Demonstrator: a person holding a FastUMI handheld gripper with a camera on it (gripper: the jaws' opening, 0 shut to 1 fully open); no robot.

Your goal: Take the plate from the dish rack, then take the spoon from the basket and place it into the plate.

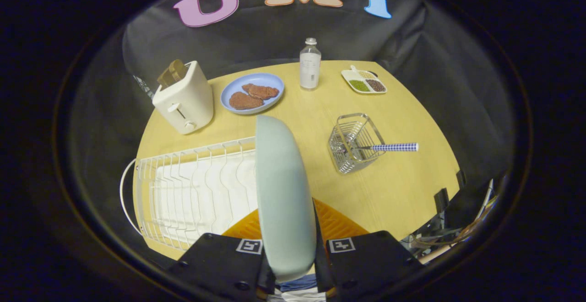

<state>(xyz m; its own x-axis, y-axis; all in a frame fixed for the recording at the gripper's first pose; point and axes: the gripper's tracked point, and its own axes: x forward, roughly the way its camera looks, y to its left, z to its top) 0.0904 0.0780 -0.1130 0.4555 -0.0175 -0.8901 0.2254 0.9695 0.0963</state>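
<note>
Your gripper (291,229) is clamped on the pale green plate (281,192): both fingers (320,229) press against its faces, one on each side. The plate stands on edge between them, seen nearly edge-on, so its long axis runs straight away from you, from the fingers out over the table (403,187). Its far rim reaches past the back rail of the white dish rack (192,192), which lies just left of the plate. Its near rim is cut off low between the fingers.

The spoon (389,147) rests in the wire basket (355,142), right of the plate and well apart from it. Its checked handle sticks out over the basket's rim and points right, lying almost level. The bowl end is down inside the wires and hard to make out.

You cannot see whether the plate touches the rack, since the plate covers the rack's right end. An orange ribbed mat (336,222) shows on both sides of the plate, partly covered by the fingers.

Beyond the rack stand a white toaster (185,98) with bread in its slot, a blue plate (252,92) holding two brown pieces, a clear bottle (310,64) and a divided tray (364,81) of grains. The contents of the tray are too small to identify further.
</note>
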